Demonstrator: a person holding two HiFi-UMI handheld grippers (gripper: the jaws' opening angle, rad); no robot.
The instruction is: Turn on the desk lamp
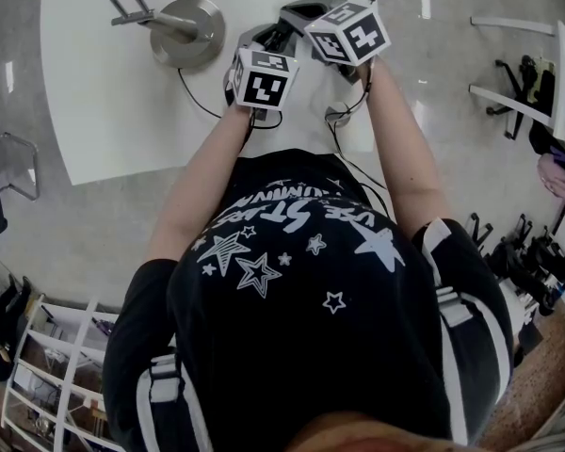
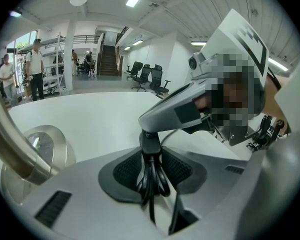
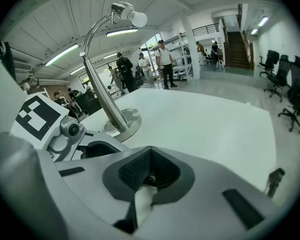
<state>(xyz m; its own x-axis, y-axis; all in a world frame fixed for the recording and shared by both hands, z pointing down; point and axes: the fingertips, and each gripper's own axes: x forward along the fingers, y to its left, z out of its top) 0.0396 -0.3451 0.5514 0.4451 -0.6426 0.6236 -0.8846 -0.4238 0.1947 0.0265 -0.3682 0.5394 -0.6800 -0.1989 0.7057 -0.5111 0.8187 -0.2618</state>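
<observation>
The white table [image 1: 104,111] carries the whole setup, and the person stands at its near edge with both arms reaching forward over it. The desk lamp [image 3: 106,96] stands on the far-left part of the table. Its round metal base [image 1: 184,31] lies flat, just left of and beyond the two grippers. The lamp's long axis is the metal stem, which rises from the base with a lean and curves over at the top. In the right gripper view the bulb [image 3: 135,18] at its tip points rightward and slightly down. In the head view the stem runs from the base toward the far left and out of frame. Whether the bulb is lit cannot be confirmed. The left gripper [image 2: 150,170] is clamped on the black cord [image 1: 196,94], which runs from the base toward the near right. Loops of cord hang in the gap between its pads. This grip probably serves to steady the cord so that the control on it does not slide on the table. The right gripper [image 3: 149,177] sits just above and touching that spot, with its jaws drawn together on a small dark item. The left gripper view shows its tip meeting the black block [image 2: 149,143] that stands upright between the left pads. This block is probably the inline switch. The two-gripper arrangement suits holding the block with one tool while the other squeezes or presses it. The block's long axis is roughly upright, in line with the cord below it.
</observation>
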